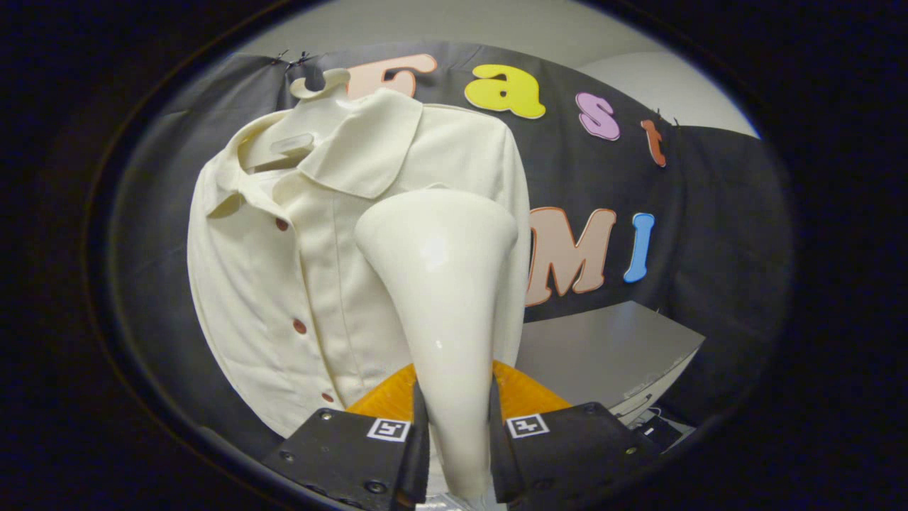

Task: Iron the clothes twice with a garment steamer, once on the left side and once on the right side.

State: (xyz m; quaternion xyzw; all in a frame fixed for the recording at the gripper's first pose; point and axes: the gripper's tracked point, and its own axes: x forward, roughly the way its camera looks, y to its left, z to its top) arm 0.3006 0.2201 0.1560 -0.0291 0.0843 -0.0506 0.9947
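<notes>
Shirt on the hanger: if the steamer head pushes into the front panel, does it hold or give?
The shirt probably gives: it hangs loose from a hanger, so it looks floppy and may swing back. The steamer, glossy and clamped between the jaws of the gripper, could slide across the cloth easily.

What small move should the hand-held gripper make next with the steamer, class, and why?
Probably a slow stroke down the shirt. The hand-held gripper is shut on the steamer, both fingers pressing its neck. The steamer's wide head sits high on the hanging shirt, below the collar and beside the button row, with most of the panel lying lower. Whether the head touches the cloth cannot be told.
</notes>
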